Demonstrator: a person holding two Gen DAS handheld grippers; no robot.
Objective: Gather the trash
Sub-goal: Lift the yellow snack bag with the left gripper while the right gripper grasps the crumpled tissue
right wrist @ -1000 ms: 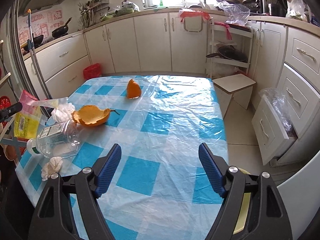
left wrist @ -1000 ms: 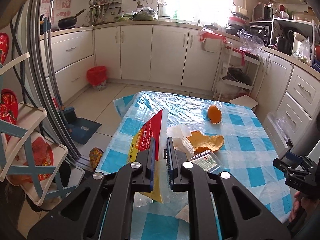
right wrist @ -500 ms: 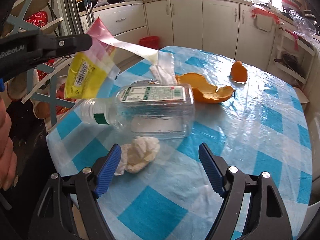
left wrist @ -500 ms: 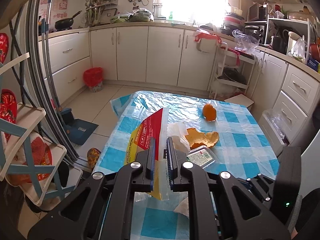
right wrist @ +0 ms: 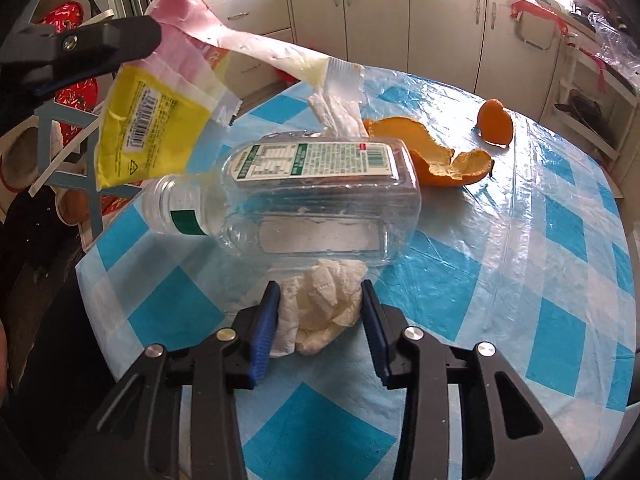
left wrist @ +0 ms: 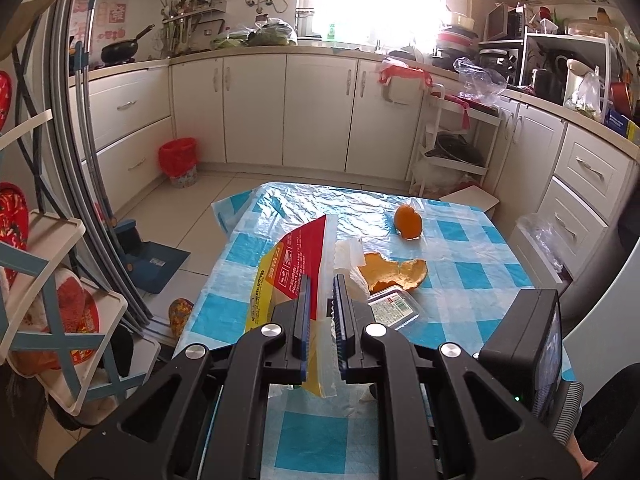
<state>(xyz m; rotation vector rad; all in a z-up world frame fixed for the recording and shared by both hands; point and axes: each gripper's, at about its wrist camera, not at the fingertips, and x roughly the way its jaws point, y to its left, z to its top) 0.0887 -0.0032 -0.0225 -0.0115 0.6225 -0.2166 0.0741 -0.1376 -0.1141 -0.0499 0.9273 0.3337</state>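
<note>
My left gripper [left wrist: 320, 280] is shut on a yellow and red plastic bag [left wrist: 288, 276], held up over the table's near left corner; in the right wrist view the bag [right wrist: 152, 128] hangs above a bottle's neck. A crumpled white tissue [right wrist: 320, 300] lies on the blue checked tablecloth [right wrist: 520, 280], between the pads of my right gripper [right wrist: 319, 320]. Its jaws are closing, and both pads touch the tissue's sides. Just beyond lies a clear plastic bottle [right wrist: 312, 200] on its side. Farther back are a big orange peel [right wrist: 432, 152] and a small orange piece [right wrist: 496, 122].
White kitchen cabinets [left wrist: 320, 112] line the far wall, with a red bin [left wrist: 178, 156] on the floor at the left. A chair with red cushions [left wrist: 48, 280] stands left of the table. An open drawer with a plastic bag [left wrist: 540, 232] is at the right.
My right gripper has swung left across the table and come down to the tissue, and its jaws have narrowed around it. The left gripper has kept still with the bag.
</note>
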